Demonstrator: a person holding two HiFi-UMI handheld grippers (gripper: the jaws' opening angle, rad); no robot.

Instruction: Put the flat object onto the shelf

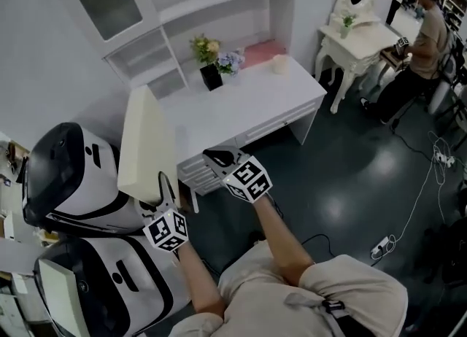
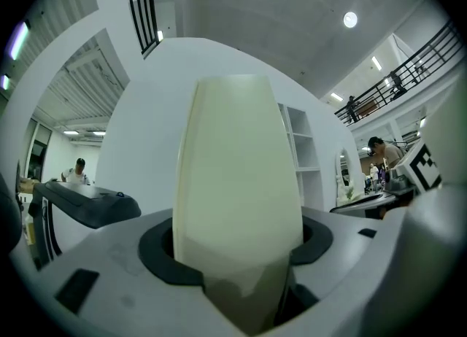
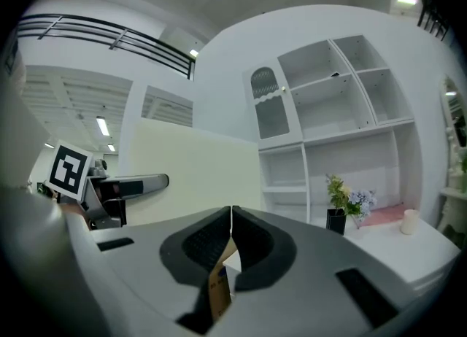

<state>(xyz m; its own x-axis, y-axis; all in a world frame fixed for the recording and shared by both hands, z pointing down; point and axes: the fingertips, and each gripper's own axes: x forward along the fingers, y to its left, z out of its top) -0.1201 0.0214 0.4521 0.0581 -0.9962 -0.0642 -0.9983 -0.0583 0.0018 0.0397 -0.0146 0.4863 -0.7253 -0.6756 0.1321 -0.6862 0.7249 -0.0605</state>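
Note:
The flat object (image 1: 148, 144) is a thick cream slab, and it stands upright on edge. My left gripper (image 1: 158, 194) is shut on its lower end. In the left gripper view the slab (image 2: 237, 175) fills the middle, and the two jaws of the left gripper (image 2: 237, 252) press on its sides. My right gripper (image 1: 219, 157) hangs to the right of the slab, shut, with nothing between its jaws. In the right gripper view the pads of the right gripper (image 3: 231, 220) meet, and the slab (image 3: 193, 175) stands at the left. The white shelf unit (image 1: 182, 7) rises behind the desk (image 1: 255, 106).
A black vase of flowers (image 1: 211, 71), a pink item (image 1: 260, 52) and a candle (image 1: 279, 64) sit on the desk. Two white-and-black machines (image 1: 73, 175) stand at the left. At the right are a dressing table with a mirror (image 1: 359, 36), a seated person (image 1: 425, 44) and floor cables (image 1: 438, 157).

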